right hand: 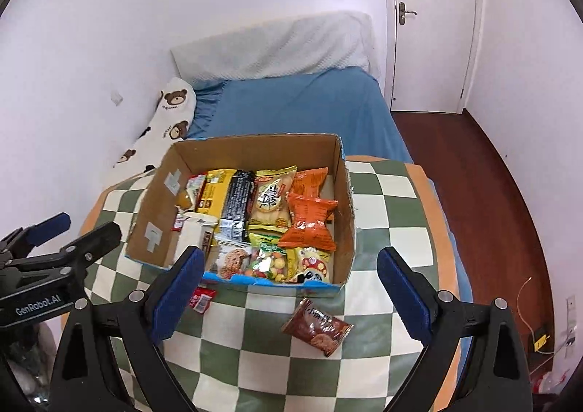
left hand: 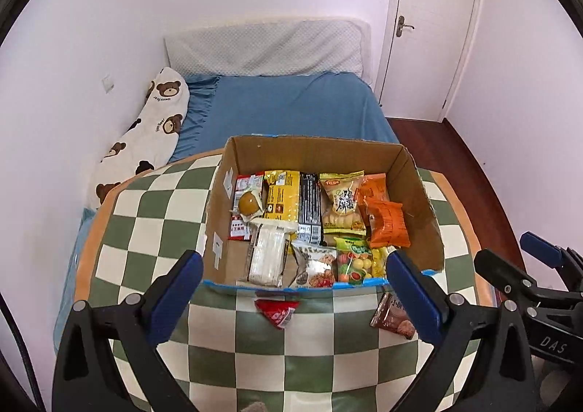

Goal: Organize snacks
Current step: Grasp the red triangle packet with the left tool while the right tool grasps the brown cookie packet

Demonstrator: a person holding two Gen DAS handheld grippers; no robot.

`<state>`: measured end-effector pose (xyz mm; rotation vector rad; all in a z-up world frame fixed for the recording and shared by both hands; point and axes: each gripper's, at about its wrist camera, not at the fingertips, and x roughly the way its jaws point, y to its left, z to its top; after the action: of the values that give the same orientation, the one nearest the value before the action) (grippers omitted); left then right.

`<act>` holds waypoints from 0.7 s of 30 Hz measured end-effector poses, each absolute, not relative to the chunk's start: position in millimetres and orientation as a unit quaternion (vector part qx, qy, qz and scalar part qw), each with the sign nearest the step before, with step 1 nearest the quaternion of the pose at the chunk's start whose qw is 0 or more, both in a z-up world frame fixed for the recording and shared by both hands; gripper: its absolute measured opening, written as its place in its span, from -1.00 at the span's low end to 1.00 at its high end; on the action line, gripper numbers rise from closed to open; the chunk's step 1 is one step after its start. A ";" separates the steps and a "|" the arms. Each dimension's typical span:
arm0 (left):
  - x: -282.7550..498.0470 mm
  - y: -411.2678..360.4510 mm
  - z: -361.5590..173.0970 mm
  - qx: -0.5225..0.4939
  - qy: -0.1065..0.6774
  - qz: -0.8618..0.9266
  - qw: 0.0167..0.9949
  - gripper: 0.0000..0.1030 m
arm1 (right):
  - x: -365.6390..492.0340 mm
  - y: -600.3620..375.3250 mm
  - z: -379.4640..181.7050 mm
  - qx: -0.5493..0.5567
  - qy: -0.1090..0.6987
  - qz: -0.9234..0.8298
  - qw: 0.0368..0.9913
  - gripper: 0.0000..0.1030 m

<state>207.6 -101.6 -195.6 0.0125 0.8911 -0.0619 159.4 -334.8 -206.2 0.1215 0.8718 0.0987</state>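
Behind everything, the bed with its blue sheet runs back to a white wall, and a bear-print pillow lies along its left edge. Nearer, the tabletop wears a green-and-cream checked cloth with an orange border. On it stands an open cardboard box, packed with snacks: a yellow packet and a black bar side by side toward the back, two orange packets against the right wall, a green candy bag and a clear-wrapped white packet toward the front.

Two snacks lie outside the box on the cloth, just in front of its near wall. A brown cookie packet rests near the front right corner, and a small red packet sits close to the middle of the front wall, touching neither the box nor the brown one.

Both tools hang over the near side of the tabletop, side by side. The left gripper has its jaws spread wide with nothing between them, the red packet showing in the gap. The right gripper is likewise spread wide and holds nothing, with the brown cookie packet lying below its gap.
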 end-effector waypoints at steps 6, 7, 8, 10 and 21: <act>202.8 -88.9 -236.1 0.001 0.476 -0.009 0.879 1.00 | 152.0 -344.0 -235.2 0.096 0.455 0.051 0.884 0.90; 204.0 -84.9 -248.5 -0.003 0.491 -0.005 0.871 1.00 | 154.5 -347.1 -246.6 0.104 0.467 0.050 0.877 0.90; 204.6 -80.7 -260.6 -0.007 0.504 0.000 0.864 1.00 | 158.3 -350.8 -262.9 0.111 0.484 0.049 0.866 0.90; 206.6 -72.1 -284.8 -0.012 0.526 0.014 0.850 1.00 | 164.2 -356.3 -289.6 0.117 0.508 0.041 0.852 0.90; 218.7 -33.8 -378.0 -0.084 0.610 0.055 0.786 1.00 | 205.4 -398.7 -442.5 0.240 0.575 0.045 0.781 0.54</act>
<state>218.7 -33.8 -378.0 -0.1812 1.3161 0.1182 205.4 -398.7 -442.5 0.5177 1.2432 0.0977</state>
